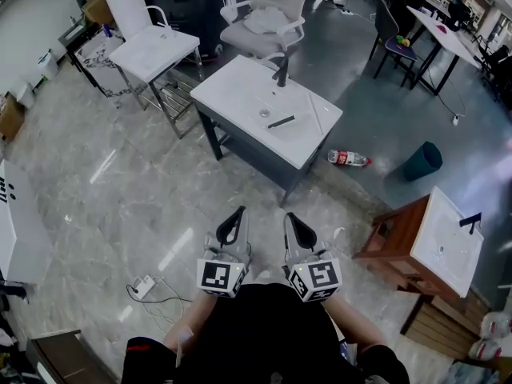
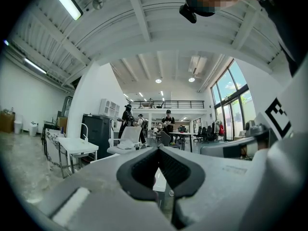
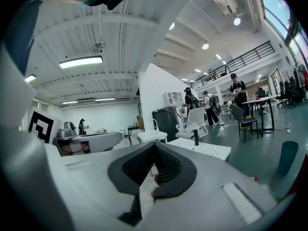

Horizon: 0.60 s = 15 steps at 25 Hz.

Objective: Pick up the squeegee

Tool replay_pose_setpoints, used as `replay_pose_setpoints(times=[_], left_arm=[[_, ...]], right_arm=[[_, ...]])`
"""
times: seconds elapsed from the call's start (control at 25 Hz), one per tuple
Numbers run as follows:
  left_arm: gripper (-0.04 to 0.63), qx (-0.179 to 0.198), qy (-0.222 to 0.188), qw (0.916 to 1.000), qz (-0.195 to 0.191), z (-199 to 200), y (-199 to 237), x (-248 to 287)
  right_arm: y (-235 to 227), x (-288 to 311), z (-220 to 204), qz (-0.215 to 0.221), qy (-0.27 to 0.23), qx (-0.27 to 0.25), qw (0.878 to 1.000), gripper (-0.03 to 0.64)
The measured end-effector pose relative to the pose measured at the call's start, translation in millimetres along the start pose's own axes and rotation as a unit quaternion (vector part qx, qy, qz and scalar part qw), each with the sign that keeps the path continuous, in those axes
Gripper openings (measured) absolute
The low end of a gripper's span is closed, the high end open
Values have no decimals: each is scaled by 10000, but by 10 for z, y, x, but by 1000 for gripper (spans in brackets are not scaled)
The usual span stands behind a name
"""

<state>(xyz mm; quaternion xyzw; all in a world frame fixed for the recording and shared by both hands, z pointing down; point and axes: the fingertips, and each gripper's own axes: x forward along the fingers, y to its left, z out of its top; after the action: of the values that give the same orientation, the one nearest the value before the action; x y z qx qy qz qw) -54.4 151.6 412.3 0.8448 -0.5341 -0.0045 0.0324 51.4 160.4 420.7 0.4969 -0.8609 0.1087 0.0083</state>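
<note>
The squeegee is a slim dark bar lying on the white sink top of a grey stand, near the drain and in front of a black faucet. My left gripper and right gripper are side by side low in the head view. Both point level toward that stand and are well short of it over the floor. In the left gripper view the left gripper has its dark pads together with nothing held. The right gripper is likewise shut and empty. The squeegee cannot be made out in either gripper view.
A plastic bottle and a teal bin lie on the floor right of the stand. A wooden cabinet with a white basin stands at right. Another white sink stand and an office chair are behind. A power strip lies near left.
</note>
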Motion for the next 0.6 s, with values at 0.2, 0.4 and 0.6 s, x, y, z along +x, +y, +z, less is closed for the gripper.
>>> replay_pose_setpoints(times=[0.2, 0.4, 0.6], left_arm=[[2, 73, 20, 9999, -132, -69, 28, 241], [2, 9, 39, 9995, -321, -89, 75, 546], [2, 73, -29, 9989, -467, -28, 232, 875]], right_arm=[[-198, 126, 28, -128, -6, -28, 9999, 3], [-408, 318, 52, -340, -36, 17, 9994, 3], [-551, 575, 91, -457, 1, 3, 9990, 3]])
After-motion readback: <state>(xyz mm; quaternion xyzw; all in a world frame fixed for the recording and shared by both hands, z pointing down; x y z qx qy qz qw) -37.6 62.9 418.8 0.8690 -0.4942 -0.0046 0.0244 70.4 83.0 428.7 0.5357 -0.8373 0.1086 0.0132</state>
